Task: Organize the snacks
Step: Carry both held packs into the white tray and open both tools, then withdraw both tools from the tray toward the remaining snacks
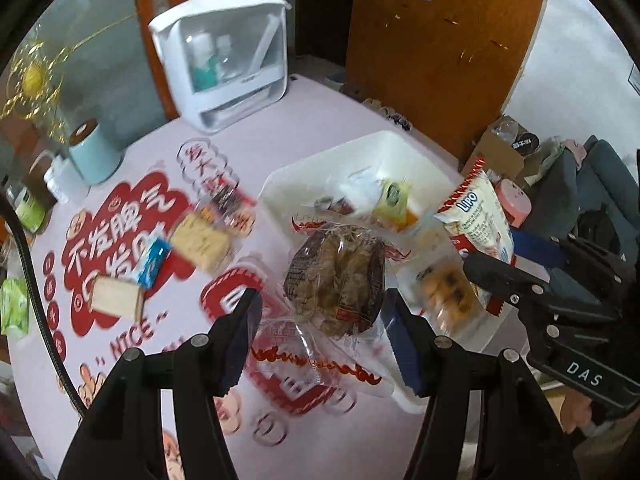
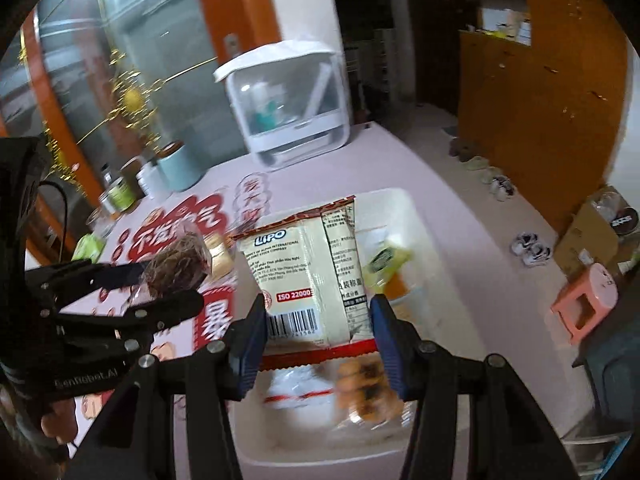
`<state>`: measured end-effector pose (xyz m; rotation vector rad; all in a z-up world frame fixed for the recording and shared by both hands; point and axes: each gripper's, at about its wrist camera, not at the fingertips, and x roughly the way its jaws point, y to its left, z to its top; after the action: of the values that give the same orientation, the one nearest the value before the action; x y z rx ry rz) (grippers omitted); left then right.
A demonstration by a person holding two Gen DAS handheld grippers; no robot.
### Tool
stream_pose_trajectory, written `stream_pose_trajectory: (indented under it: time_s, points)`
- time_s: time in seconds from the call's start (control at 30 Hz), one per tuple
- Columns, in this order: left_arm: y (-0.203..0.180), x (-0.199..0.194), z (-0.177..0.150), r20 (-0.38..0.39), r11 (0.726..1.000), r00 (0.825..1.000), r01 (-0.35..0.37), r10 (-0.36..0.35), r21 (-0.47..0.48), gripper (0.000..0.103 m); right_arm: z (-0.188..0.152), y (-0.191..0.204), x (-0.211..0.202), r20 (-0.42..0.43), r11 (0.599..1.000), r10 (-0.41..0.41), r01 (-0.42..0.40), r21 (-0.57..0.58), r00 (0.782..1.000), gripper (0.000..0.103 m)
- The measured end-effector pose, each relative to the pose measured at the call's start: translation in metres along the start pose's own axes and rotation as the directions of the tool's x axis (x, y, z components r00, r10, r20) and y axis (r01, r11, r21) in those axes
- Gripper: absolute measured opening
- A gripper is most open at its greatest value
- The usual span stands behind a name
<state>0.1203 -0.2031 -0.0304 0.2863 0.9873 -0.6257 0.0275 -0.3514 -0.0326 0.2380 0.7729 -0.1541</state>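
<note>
**Two snack packs carried over the tray**

The pink bench [image 1: 328, 120] with its red printed cloth carries a white rectangular plastic tray [image 1: 394, 140], which already holds a few small packets, a yellow-green one [image 1: 394, 196] among them. Other snacks lie loose on the cloth to the left, well apart from the tray: a pale cracker pack [image 1: 202, 240], a blue wrapper [image 1: 152, 262] and a tan block [image 1: 116, 300].

The left tool [image 1: 320, 312] is closed on a clear bag of dark brown pastry [image 1: 336, 276], pinching it near its lower part so the bulk stands above the fingers, just short of the tray's near rim. The right tool [image 2: 318, 332] is clamped across the bottom of a cream-and-red "Lipo" biscuit pack [image 2: 304, 276], held upright over the tray.

Likely trouble: both packs are slick film gripped near one end, so either could swing or slip out mid-carry. The two tools are close together, so a careless release could knock one pack with the other. The pastry bag may drop onto the tray's rim and tip back to the cloth.
</note>
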Motion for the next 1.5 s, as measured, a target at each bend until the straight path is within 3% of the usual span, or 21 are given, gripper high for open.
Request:
stream_pose_trajectory:
  time_s: [0.33, 0.7, 0.8, 0.83, 0.87, 0.93, 1.07, 1.5]
  points:
    - [-0.042, 0.034, 0.046, 0.022, 0.998, 0.998, -0.058, 0.058, -0.005, 0.061, 0.041, -0.034, 0.021, 0.036, 0.997, -0.061, 0.06, 0.044, 0.997, 0.052]
    - [-0.04, 0.075, 0.058, -0.013, 0.992, 0.993, -0.118, 0.117, -0.041, 0.062, 0.043, -0.04, 0.072, -0.051, 0.996, -0.08, 0.082, 0.038, 0.995, 0.054]
    - [-0.037, 0.081, 0.056, -0.025, 0.992, 0.993, -0.121, 0.12, -0.048, 0.071, 0.042, -0.04, 0.083, -0.09, 0.998, -0.044, 0.048, 0.044, 0.995, 0.056]
    - [-0.036, 0.082, 0.055, -0.029, 0.993, 0.994, -0.105, 0.103, -0.053, 0.079, 0.041, -0.04, 0.085, -0.098, 0.998, -0.039, 0.044, 0.044, 0.994, 0.056]
    - [-0.034, 0.082, 0.054, -0.026, 0.994, 0.996, -0.092, 0.091, -0.059, 0.086, 0.04, -0.038, 0.087, -0.107, 0.998, -0.034, 0.039, 0.043, 0.994, 0.057]
    - [-0.032, 0.079, 0.052, -0.017, 0.994, 0.996, -0.086, 0.085, -0.068, 0.09, 0.038, -0.037, 0.087, -0.111, 0.998, -0.033, 0.037, 0.041, 0.993, 0.057]
    - [-0.029, 0.077, 0.049, -0.027, 0.992, 0.995, -0.103, 0.101, -0.073, 0.09, 0.035, -0.032, 0.083, -0.108, 0.999, -0.023, 0.027, 0.035, 0.994, 0.068]
    - [-0.028, 0.038, 0.031, 0.004, 0.987, 0.99, -0.143, 0.143, -0.07, 0.09, 0.025, -0.015, 0.051, -0.094, 0.999, 0.02, -0.016, 0.046, 0.995, 0.069]
